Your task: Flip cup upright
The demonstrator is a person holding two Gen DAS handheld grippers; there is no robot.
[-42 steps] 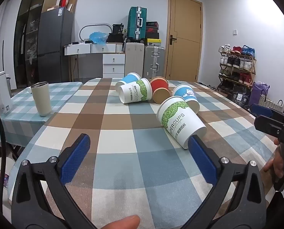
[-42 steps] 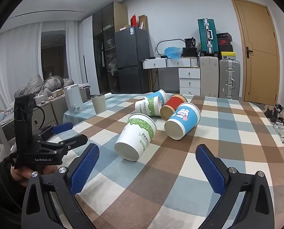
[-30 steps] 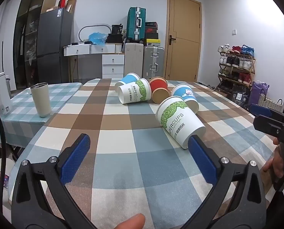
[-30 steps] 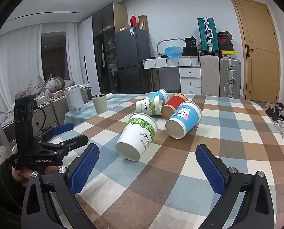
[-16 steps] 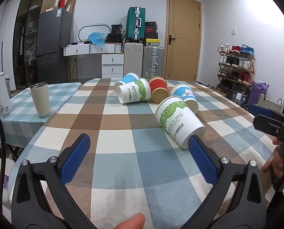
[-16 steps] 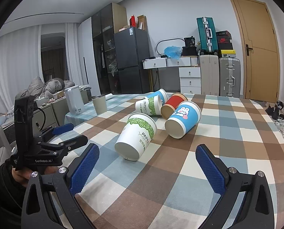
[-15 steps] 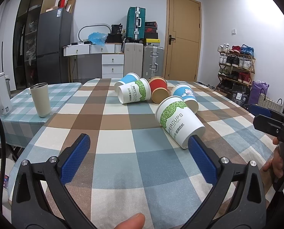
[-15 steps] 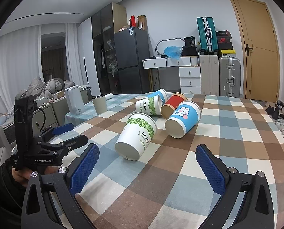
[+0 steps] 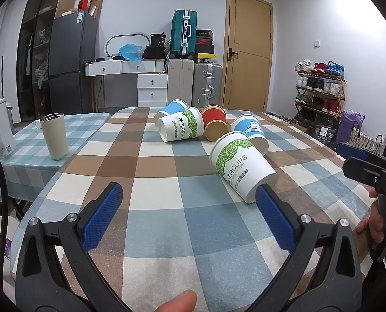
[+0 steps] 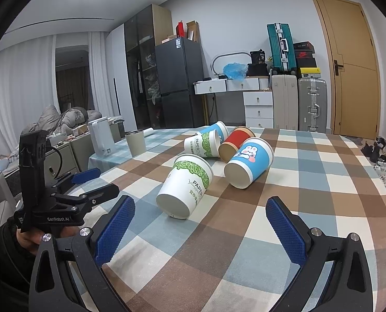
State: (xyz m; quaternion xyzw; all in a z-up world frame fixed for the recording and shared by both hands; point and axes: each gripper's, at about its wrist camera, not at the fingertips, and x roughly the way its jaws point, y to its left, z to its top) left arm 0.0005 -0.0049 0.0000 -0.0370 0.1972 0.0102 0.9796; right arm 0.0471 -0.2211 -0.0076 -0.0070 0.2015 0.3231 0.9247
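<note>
Several paper cups lie on their sides on the checked tablecloth [image 9: 167, 223]. Nearest is a white cup with green leaves [image 9: 241, 165], also in the right wrist view [image 10: 186, 186]. Behind it lie a blue rabbit cup [image 10: 250, 162], a red cup [image 9: 215, 123], a second white and green cup [image 9: 181, 127] and a blue cup [image 9: 169, 110]. My left gripper [image 9: 187, 202] is open and empty, its right pad close to the nearest cup's base. My right gripper [image 10: 200, 217] is open and empty, short of that cup.
A beige tumbler [image 9: 54, 135] stands upright on the side table at the left. A white appliance [image 10: 100, 136] stands beside it. The table's left edge [image 9: 37, 189] and right edge [image 10: 385, 182] are near. A fridge, drawers, suitcases and a shoe rack stand behind.
Both views have shifted only very slightly. The cups lie where they were and both grippers stay open.
</note>
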